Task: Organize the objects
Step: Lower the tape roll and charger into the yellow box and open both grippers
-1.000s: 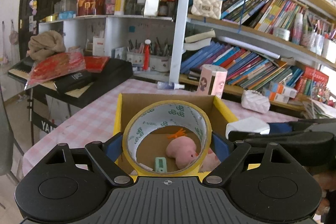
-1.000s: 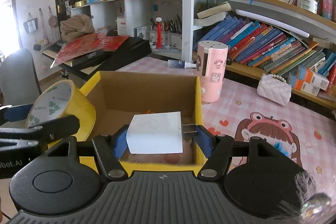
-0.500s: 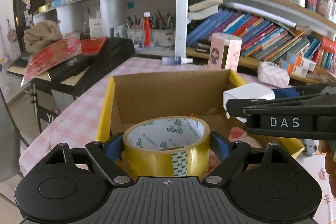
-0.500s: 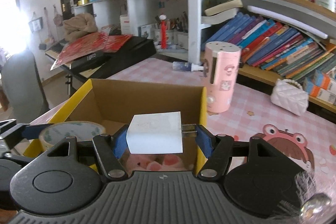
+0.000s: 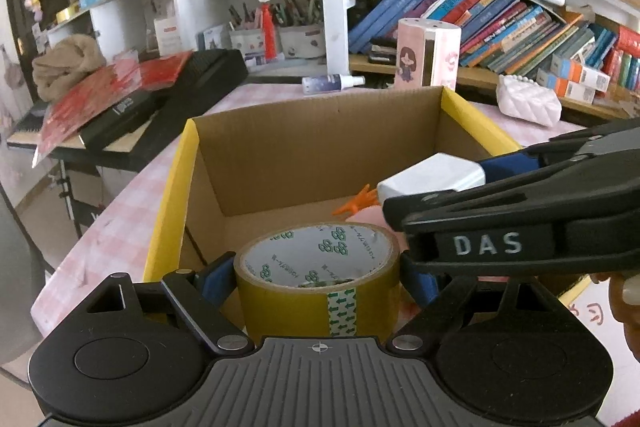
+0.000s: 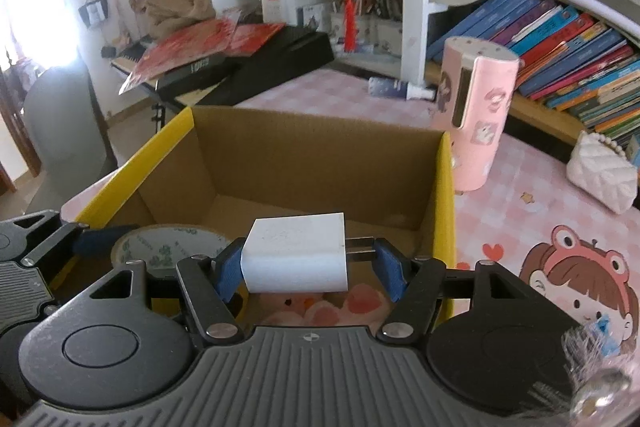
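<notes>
Left wrist view: the left gripper (image 5: 318, 277) is clamping a roll of yellow tape (image 5: 318, 281) between its blue pads, jaws spread wide by the roll. A second ago the roll was standing on edge over the cardboard box (image 5: 320, 147); it is now lying flat and sitting lower, inside the box mouth above the floor. The right gripper (image 5: 480, 173) is crossing in from the right with the white charger (image 5: 434, 175). A pink plush toy (image 5: 368, 217) is lying on the box floor. Right wrist view: the right gripper, half closed, is pinching the charger by body and prongs, now hanging over the box interior rather than short of it. Both items are looking ready for release; neither is resting on the box floor yet.
</notes>
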A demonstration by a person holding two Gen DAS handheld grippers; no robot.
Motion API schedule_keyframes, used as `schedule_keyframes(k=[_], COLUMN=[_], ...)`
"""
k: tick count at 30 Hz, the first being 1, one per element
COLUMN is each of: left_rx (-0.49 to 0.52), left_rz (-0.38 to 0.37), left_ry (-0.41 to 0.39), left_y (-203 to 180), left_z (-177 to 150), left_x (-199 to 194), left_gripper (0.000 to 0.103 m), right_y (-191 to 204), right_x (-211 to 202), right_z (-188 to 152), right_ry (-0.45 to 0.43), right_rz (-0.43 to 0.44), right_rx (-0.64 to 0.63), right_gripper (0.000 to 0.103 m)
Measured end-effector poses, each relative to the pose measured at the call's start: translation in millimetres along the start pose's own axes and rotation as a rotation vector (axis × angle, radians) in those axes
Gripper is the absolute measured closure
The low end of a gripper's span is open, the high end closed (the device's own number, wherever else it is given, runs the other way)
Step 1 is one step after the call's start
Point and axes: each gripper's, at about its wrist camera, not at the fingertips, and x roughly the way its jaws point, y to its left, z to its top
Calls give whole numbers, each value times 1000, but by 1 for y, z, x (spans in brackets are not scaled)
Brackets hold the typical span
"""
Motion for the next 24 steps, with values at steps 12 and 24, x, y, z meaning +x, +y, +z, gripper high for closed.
schedule_keyframes(k=[12, 24], left_rx=[14, 8], left_rz=[-16, -22], left_ry=[-73, -155], left_y=[1, 3], left_z=[-7, -11], left_x=[-23, -52], left_gripper=[14, 11], right_y=[6, 14], right_x=[9, -3], right_z=[-2, -3], right_ry=[44, -1], right_rz=[-8, -39], right_rx=[-58, -64], right_gripper=[38, 37])
